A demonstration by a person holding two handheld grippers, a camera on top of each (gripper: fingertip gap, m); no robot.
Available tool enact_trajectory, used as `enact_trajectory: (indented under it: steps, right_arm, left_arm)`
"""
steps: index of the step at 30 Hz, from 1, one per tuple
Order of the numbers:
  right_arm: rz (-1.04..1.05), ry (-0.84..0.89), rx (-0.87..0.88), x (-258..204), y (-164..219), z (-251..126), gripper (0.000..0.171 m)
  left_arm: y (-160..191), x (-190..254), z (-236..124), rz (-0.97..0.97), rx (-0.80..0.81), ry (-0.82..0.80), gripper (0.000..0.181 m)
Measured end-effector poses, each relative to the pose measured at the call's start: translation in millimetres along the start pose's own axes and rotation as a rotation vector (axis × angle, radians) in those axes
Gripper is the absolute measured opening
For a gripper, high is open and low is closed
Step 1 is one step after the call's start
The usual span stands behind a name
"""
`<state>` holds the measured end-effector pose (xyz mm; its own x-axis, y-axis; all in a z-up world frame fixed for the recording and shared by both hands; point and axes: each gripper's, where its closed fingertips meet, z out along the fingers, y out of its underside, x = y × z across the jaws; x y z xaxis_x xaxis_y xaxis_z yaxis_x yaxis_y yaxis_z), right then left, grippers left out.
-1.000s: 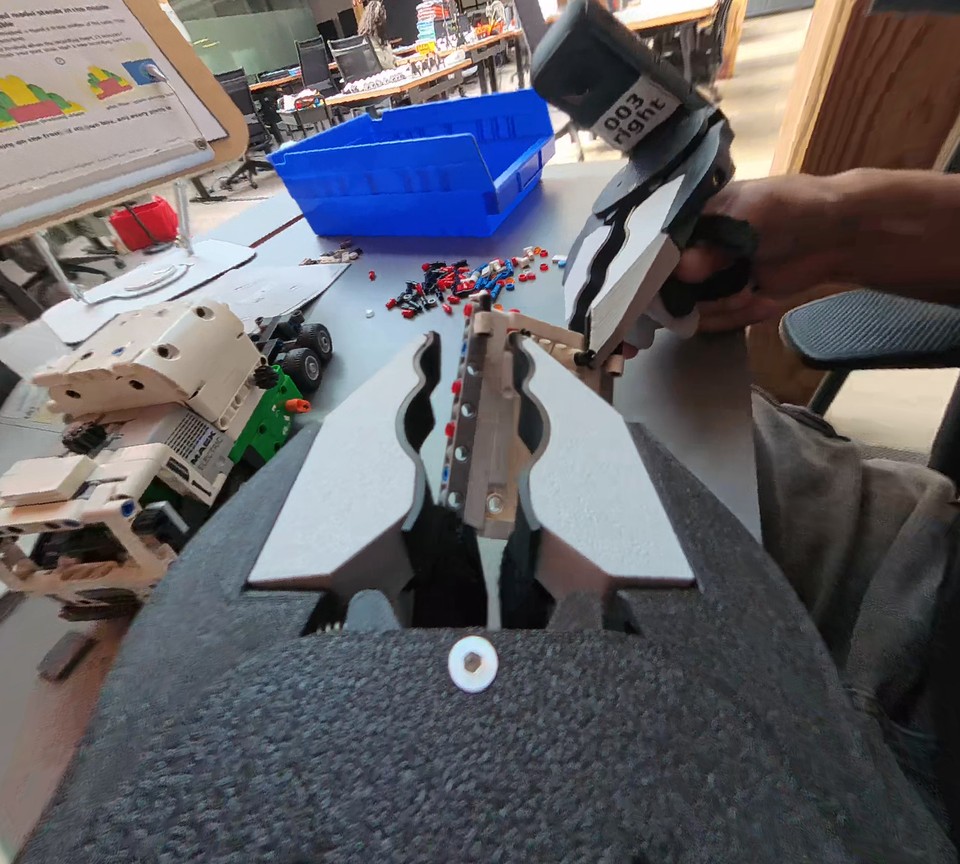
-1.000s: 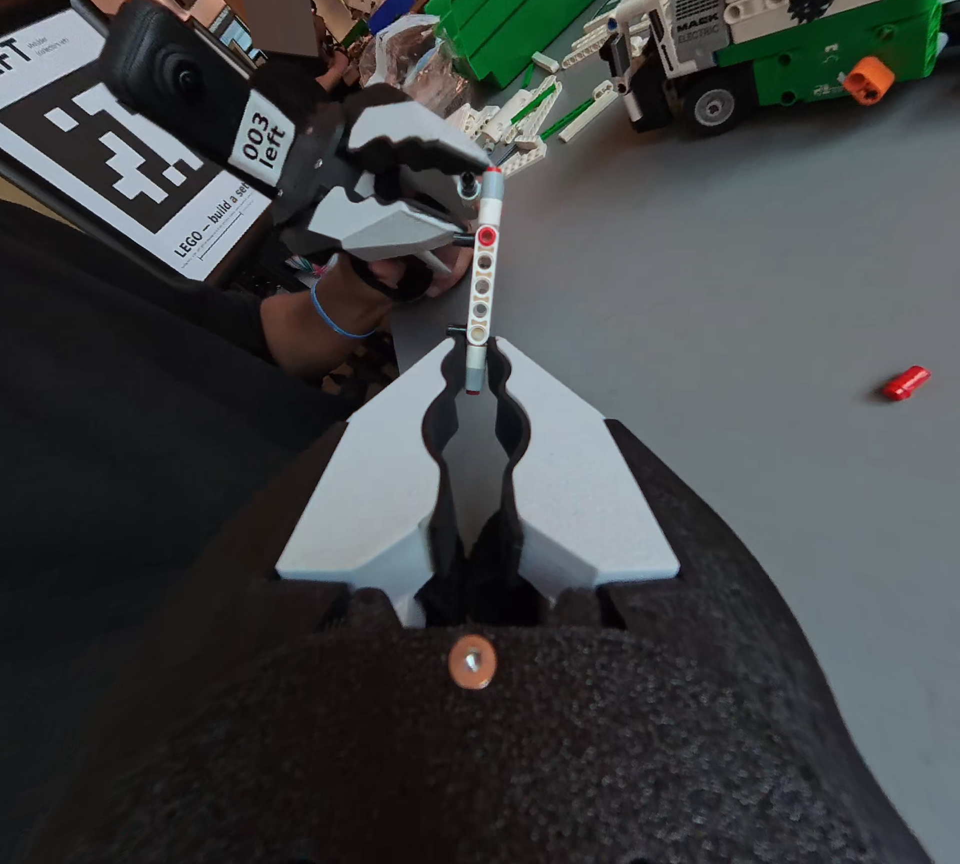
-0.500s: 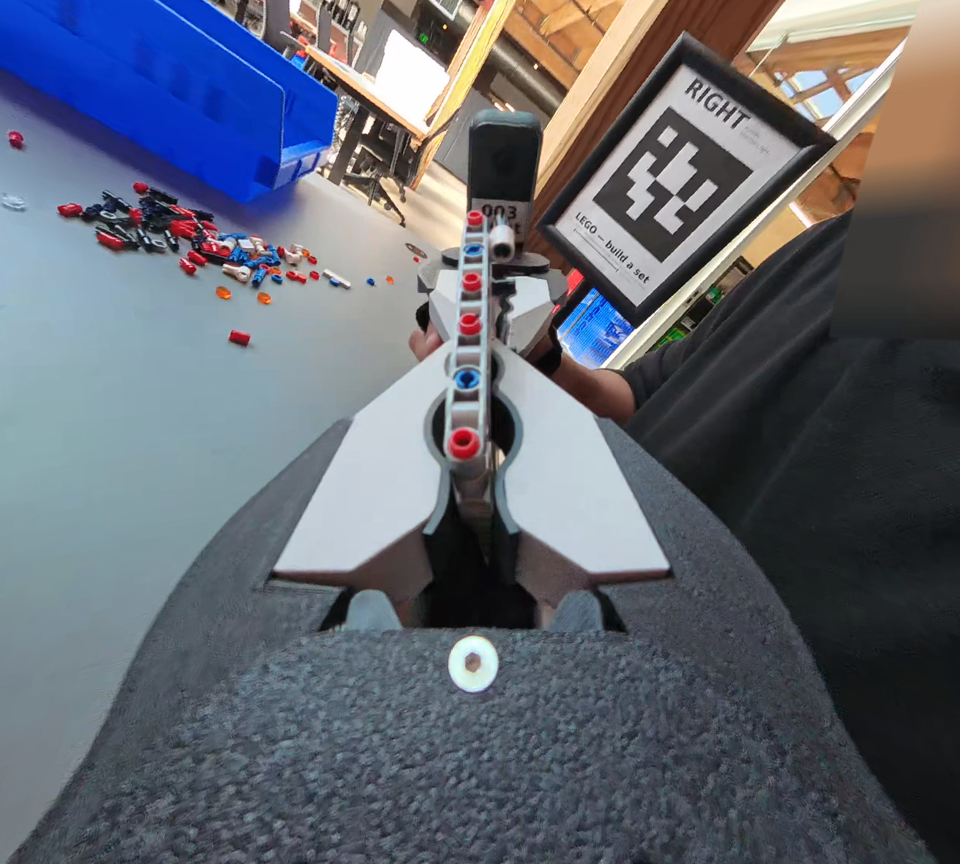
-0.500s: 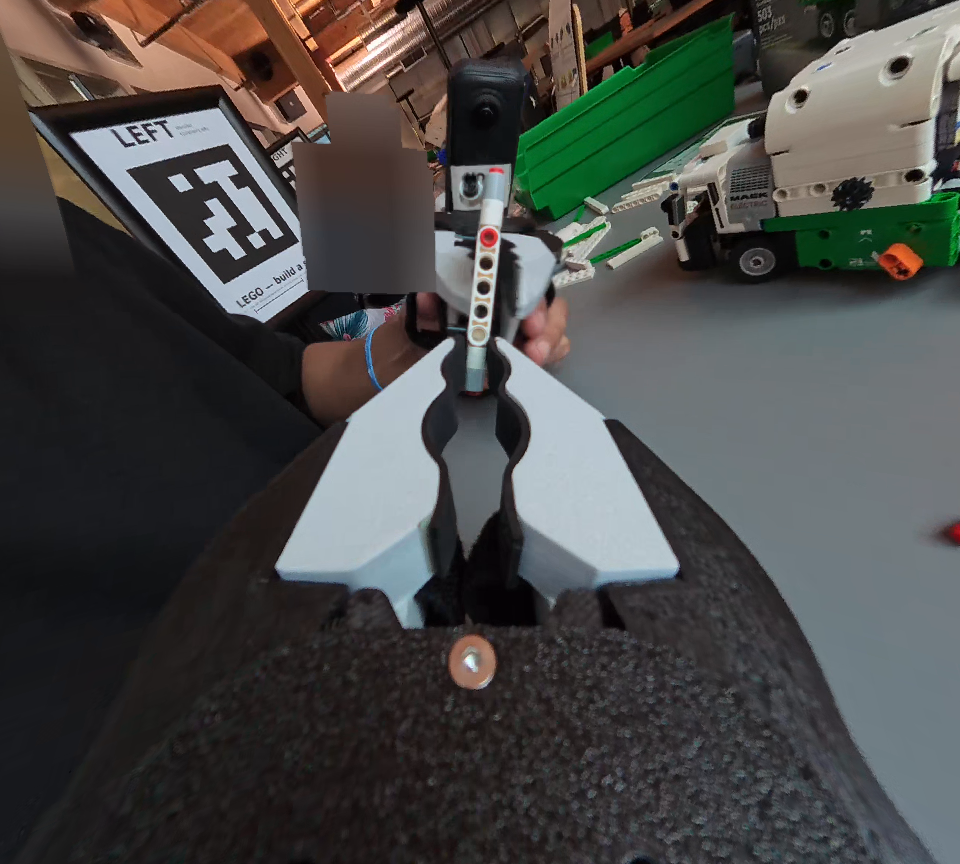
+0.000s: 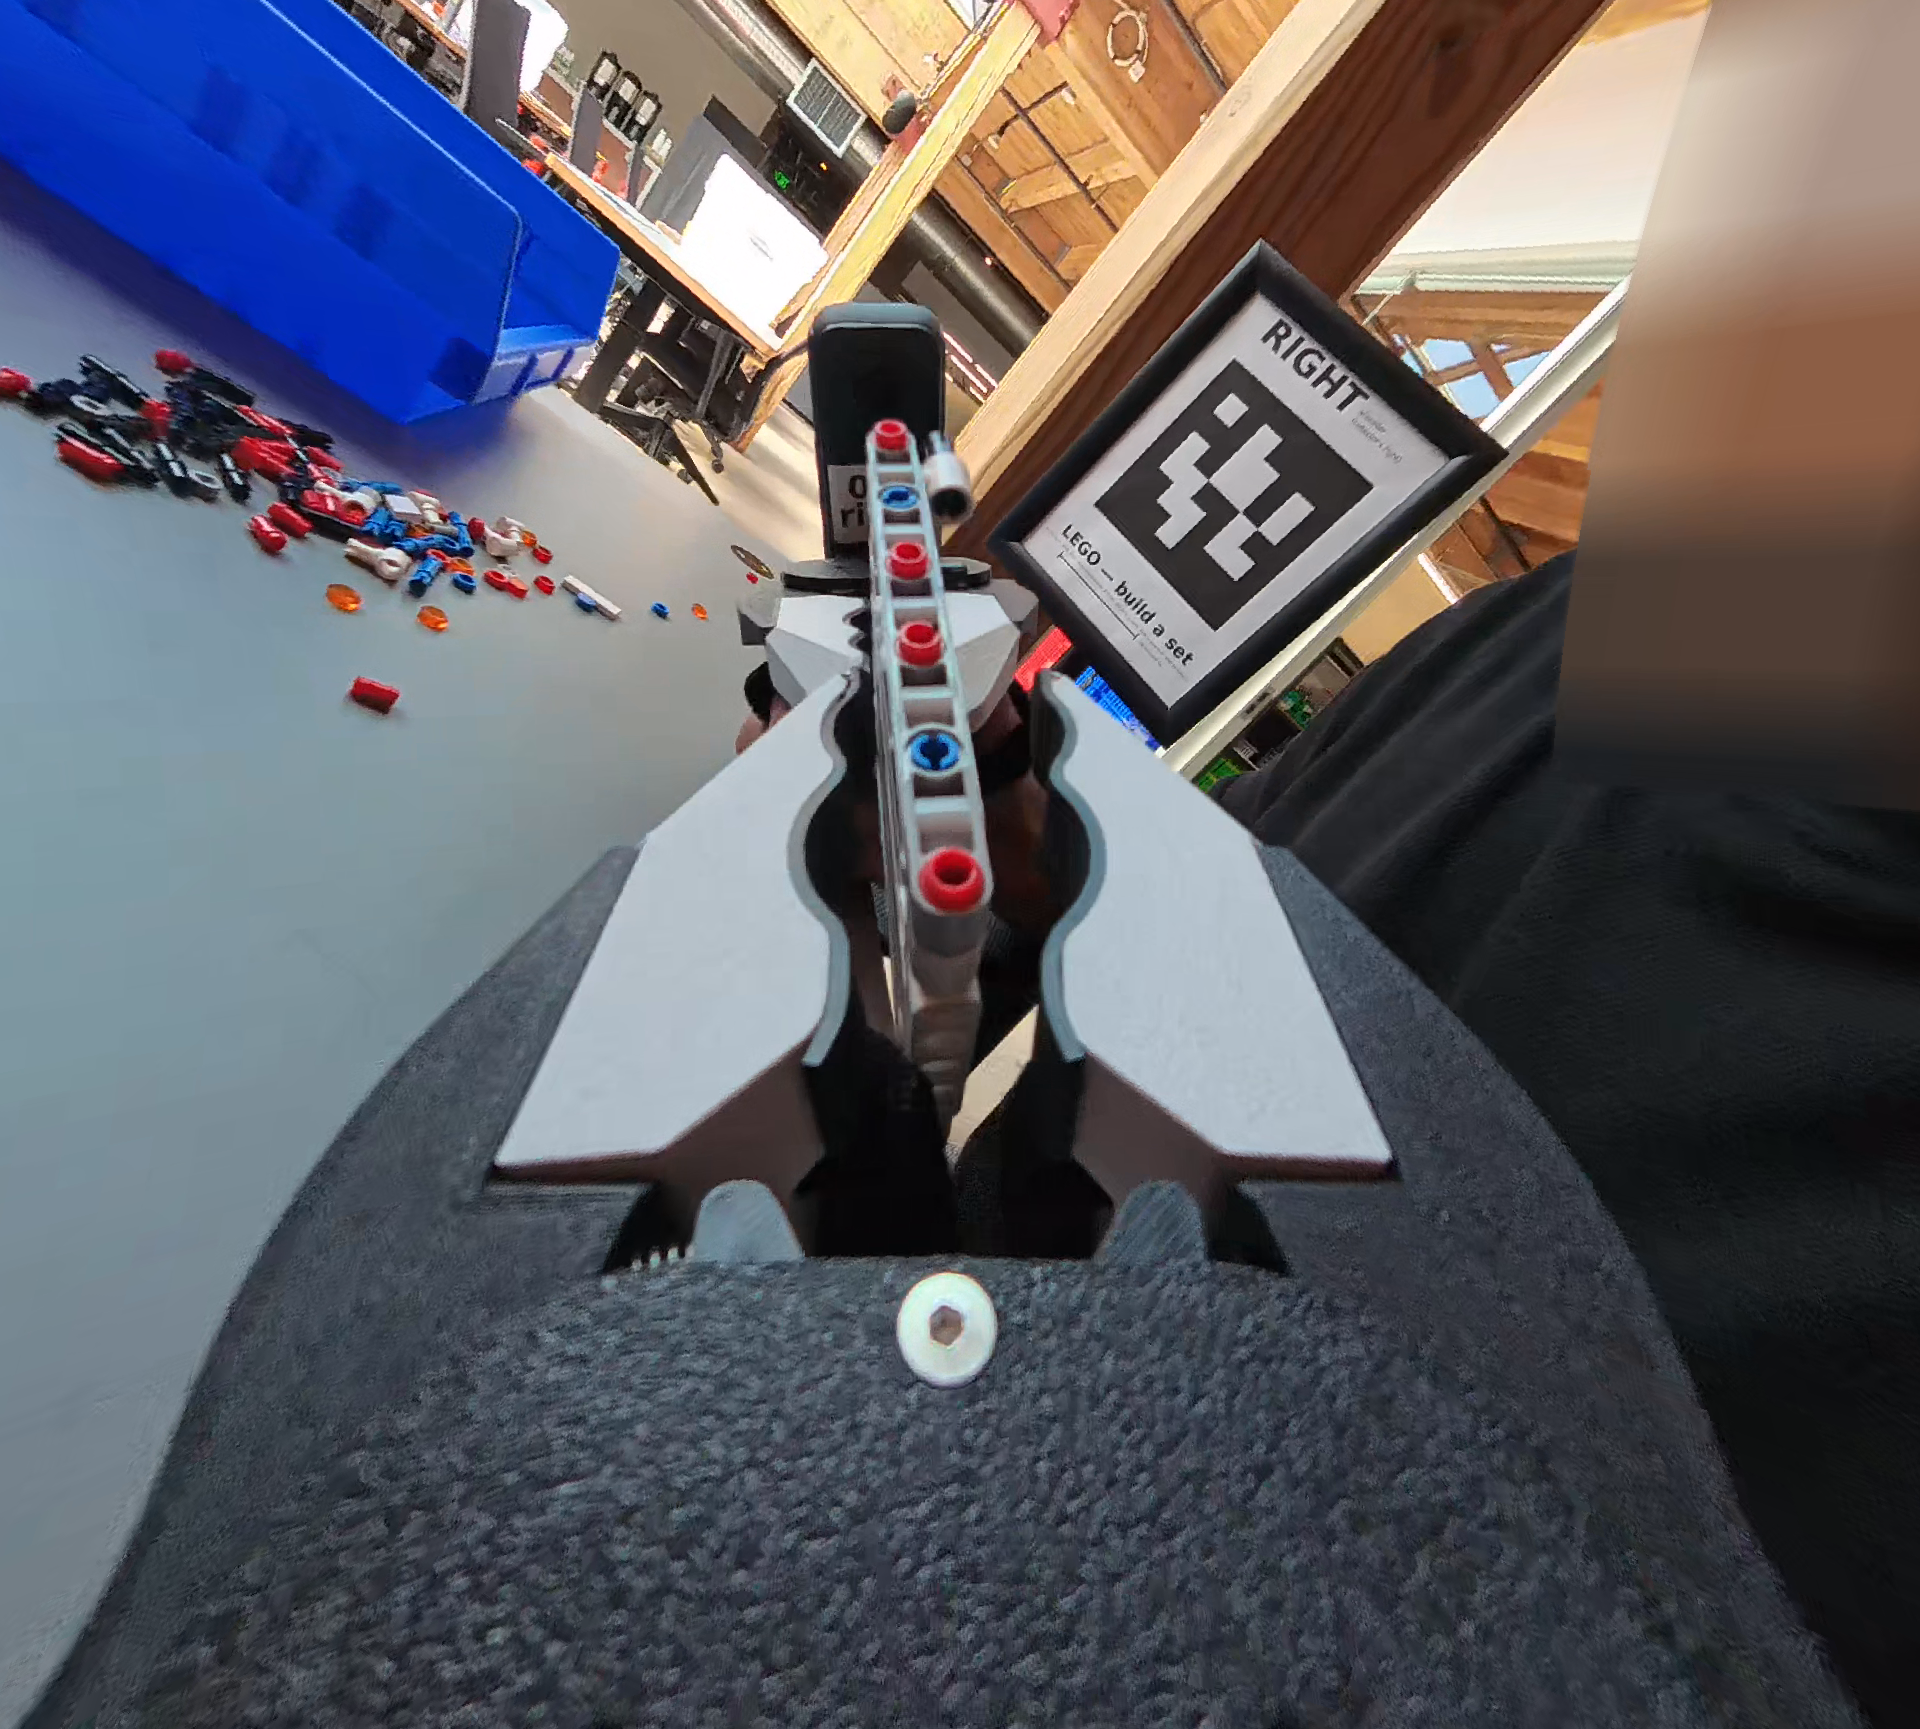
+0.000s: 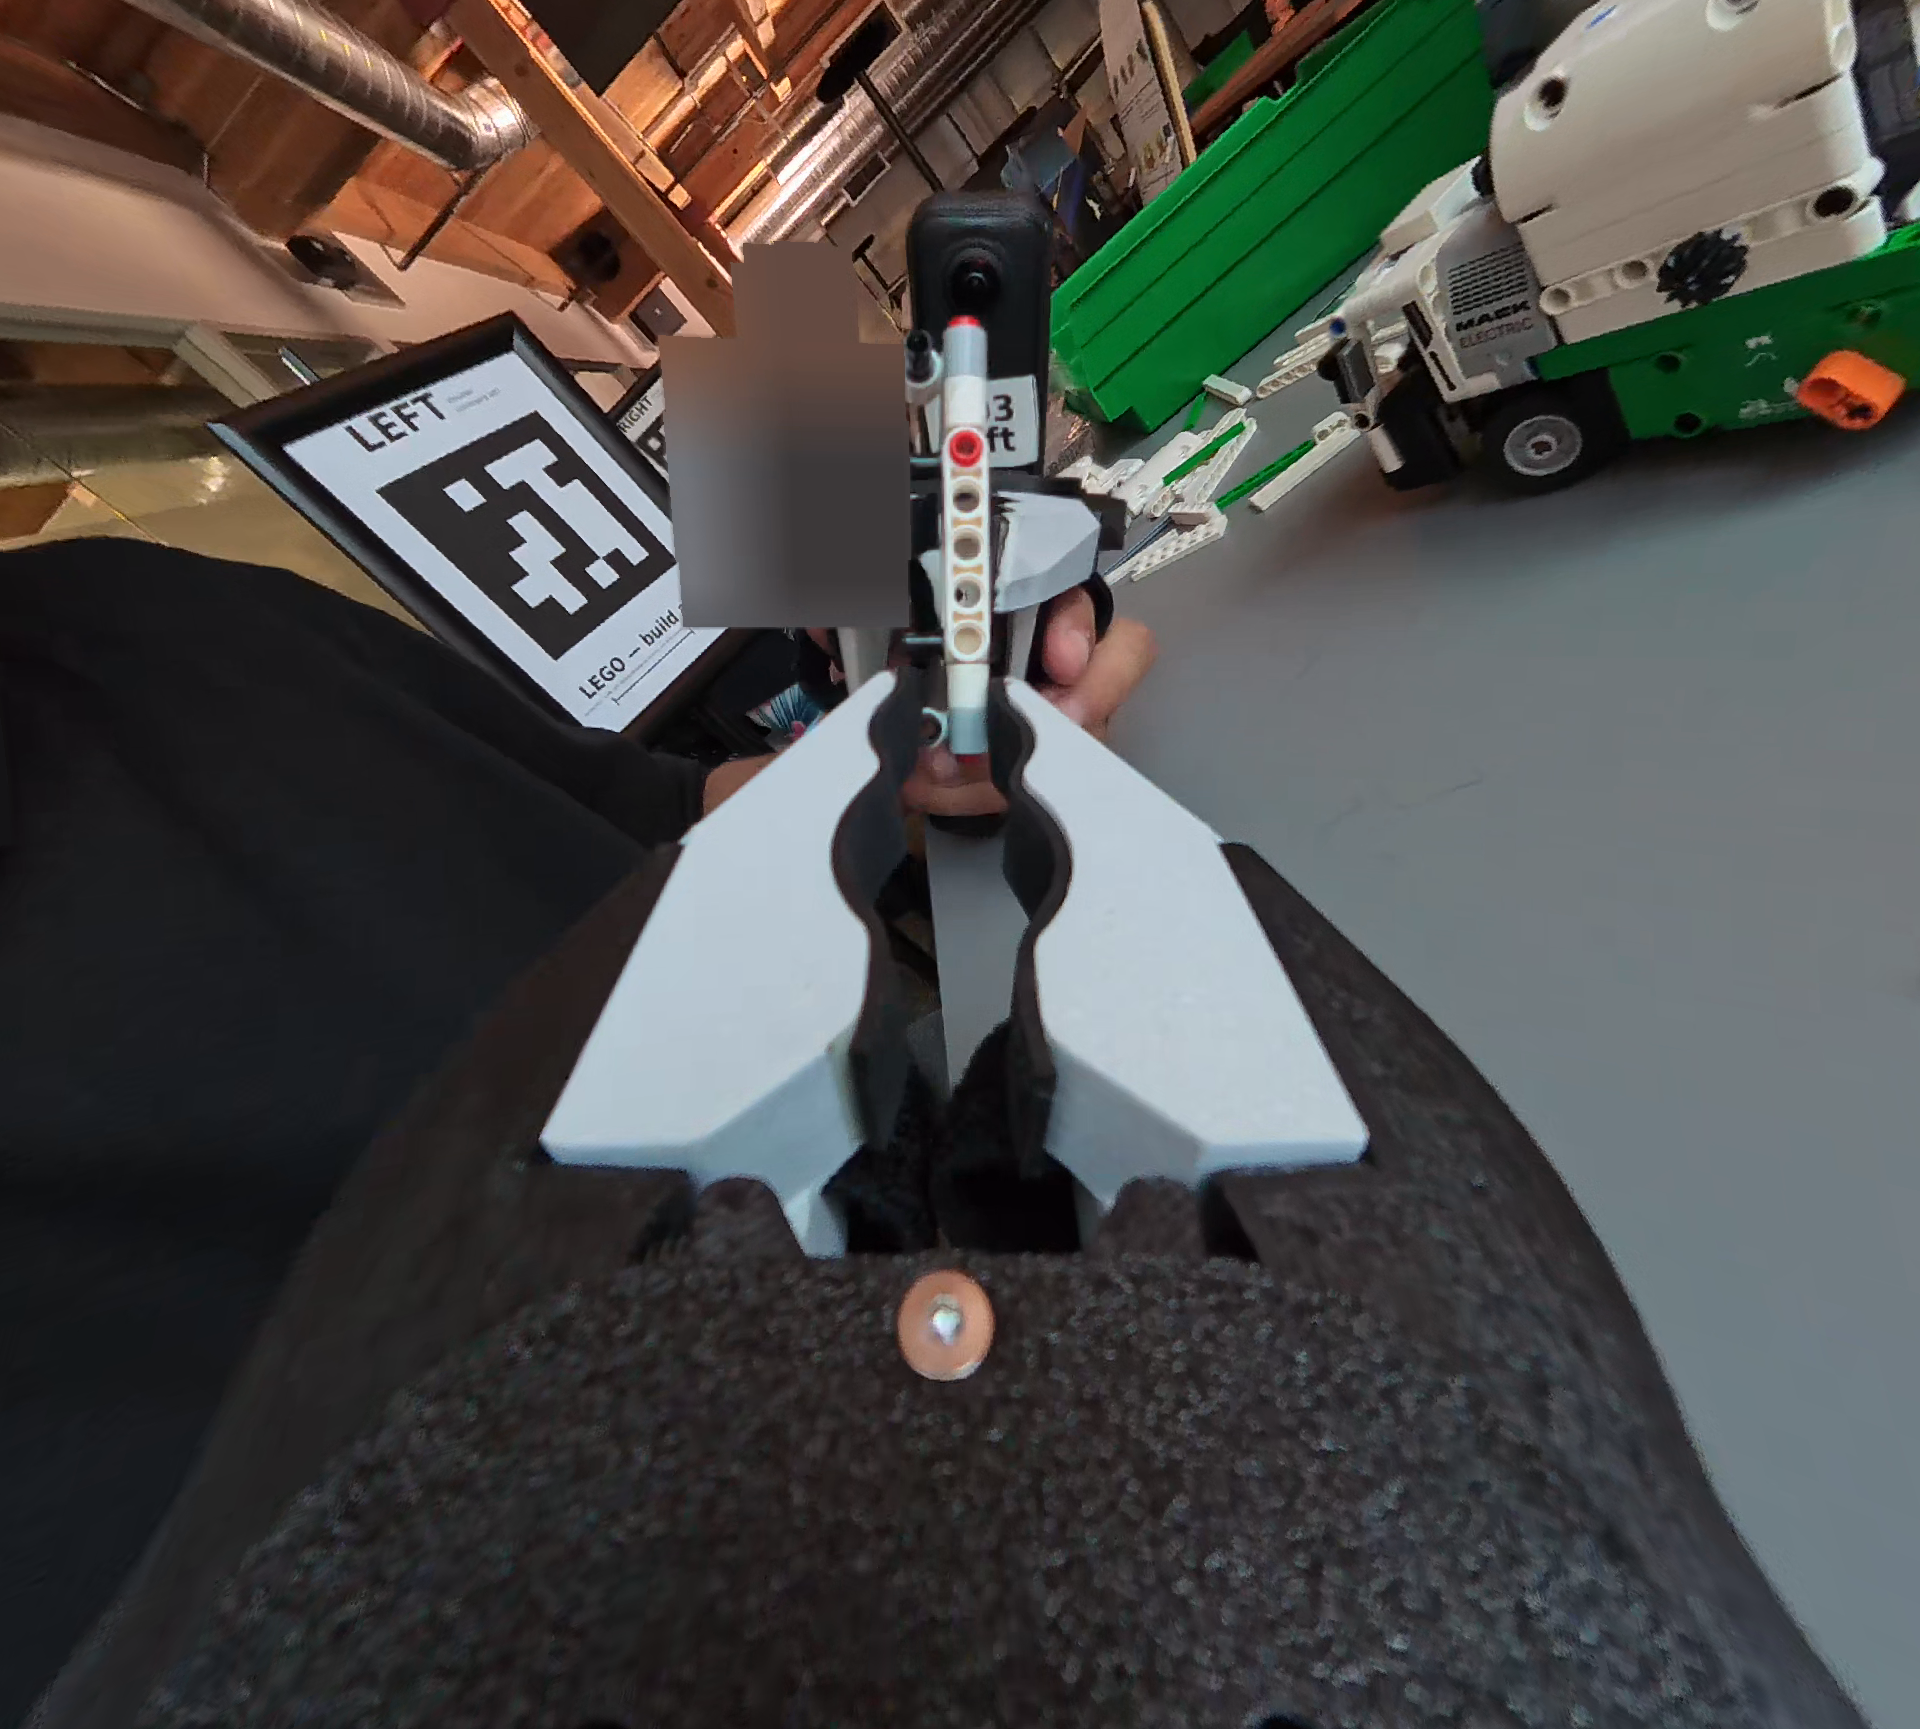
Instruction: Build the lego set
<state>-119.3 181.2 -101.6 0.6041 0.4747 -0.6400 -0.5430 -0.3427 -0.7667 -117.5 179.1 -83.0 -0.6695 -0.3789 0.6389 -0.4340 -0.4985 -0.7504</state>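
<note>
1. Loose red, blue and black pieces (image 5: 260,484) lie scattered far left on the grey table (image 5: 260,848).
2. The left gripper (image 5: 940,744) stands spread around the beam (image 5: 925,692), not gripping it.
3. The right gripper (image 6: 951,723) pinches the beam's end.

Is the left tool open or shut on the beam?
Open. The left tool shows gaps either side of the beam; the right tool grips it.
</note>
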Motion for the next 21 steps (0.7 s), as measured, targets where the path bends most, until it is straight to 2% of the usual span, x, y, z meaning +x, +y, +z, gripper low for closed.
enact_trajectory:
  steps: [4,8,10,15,19,20,21]
  right_arm:
    - [-0.017,0.036,-0.023,3.6,3.6,1.0,0.012]
    - [-0.018,0.063,-0.012,6.1,3.4,3.0,0.012]
    - [0.025,0.019,0.086,1.8,-10.6,-2.5,0.011]
    - [0.128,-0.029,0.184,5.7,-25.5,-15.2,0.011]
    - [0.085,0.035,0.280,10.2,-35.1,-17.6,0.011]
    - [0.086,0.024,0.315,7.8,-37.7,-17.2,0.011]
    - [0.096,0.000,0.344,4.3,-39.5,-16.1,0.011]
  left_arm:
    - [-7.0,-11.3,-1.2,-0.006,0.045,-0.076,0.028]
    - [-4.1,-26.5,-2.8,-0.051,0.023,-0.169,0.028]
    - [-1.7,-29.7,-3.5,-0.048,0.004,-0.198,0.038]
    - [-0.1,-20.6,-4.5,-0.050,0.007,-0.146,0.038]
    - [7.0,-9.2,10.4,-0.036,0.007,-0.098,0.039]
    - [8.4,-9.0,15.0,-0.034,0.013,-0.103,0.038]
    - [8.9,-9.9,19.0,-0.029,0.021,-0.115,0.027]
